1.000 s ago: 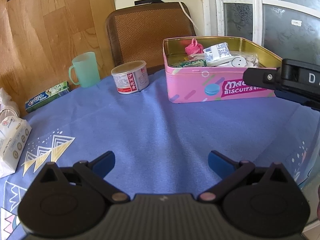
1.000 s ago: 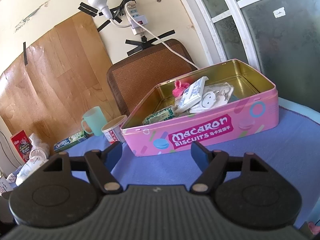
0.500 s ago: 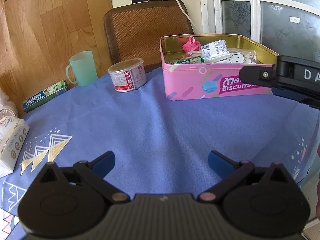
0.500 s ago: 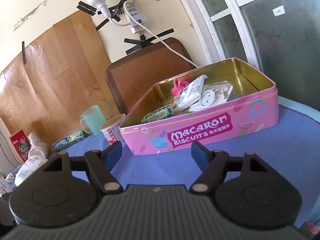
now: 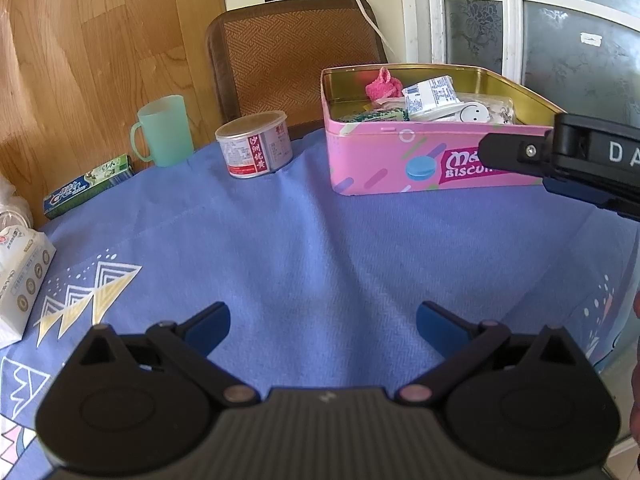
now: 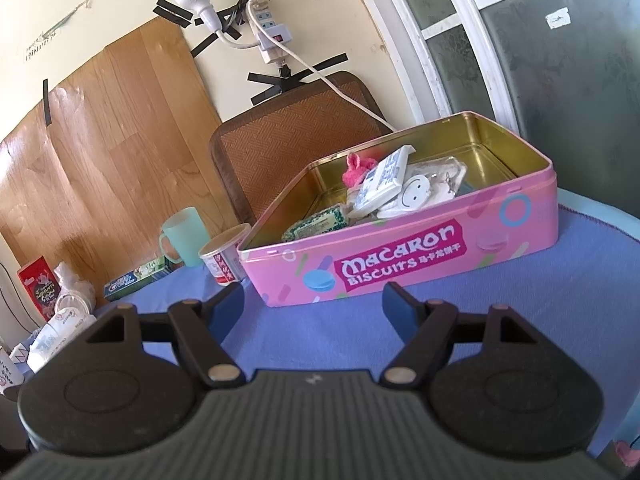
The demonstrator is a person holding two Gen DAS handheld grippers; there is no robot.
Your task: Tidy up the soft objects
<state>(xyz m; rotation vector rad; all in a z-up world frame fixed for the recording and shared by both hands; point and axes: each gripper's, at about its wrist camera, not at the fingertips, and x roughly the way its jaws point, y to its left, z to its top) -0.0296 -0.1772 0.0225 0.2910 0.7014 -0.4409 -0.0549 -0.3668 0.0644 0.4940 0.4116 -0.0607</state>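
A pink open biscuit tin [image 5: 372, 168] [image 6: 520, 224] stands at the back of the blue tablecloth. Inside lie a pink knitted piece [image 5: 383, 85] [image 6: 356, 169], a white printed packet [image 5: 430, 94] [image 6: 384, 178], a white smiley-face item [image 5: 474, 113] [image 6: 414, 196] and a green patterned pouch [image 5: 378, 115] [image 6: 318, 226]. My left gripper [image 5: 322, 322] hovers open over the bare cloth, well short of the tin, with nothing between its fingers. My right gripper [image 6: 314, 300] is open and empty just in front of the tin; its body [image 5: 568, 160] juts in at the right of the left wrist view.
Left of the tin stand a small can [image 5: 256, 144] [image 6: 222, 256] and a mint green mug [image 5: 164, 130] [image 6: 186, 236]. A toothpaste box [image 5: 88, 184] [image 6: 136, 278] and a tissue pack [image 5: 20, 276] lie at the left. A woven chair back [image 5: 296, 64] rises behind the table.
Both grippers have shifted only slightly; the tin sits a little lower and nearer in the right wrist view. Both stay open and empty.
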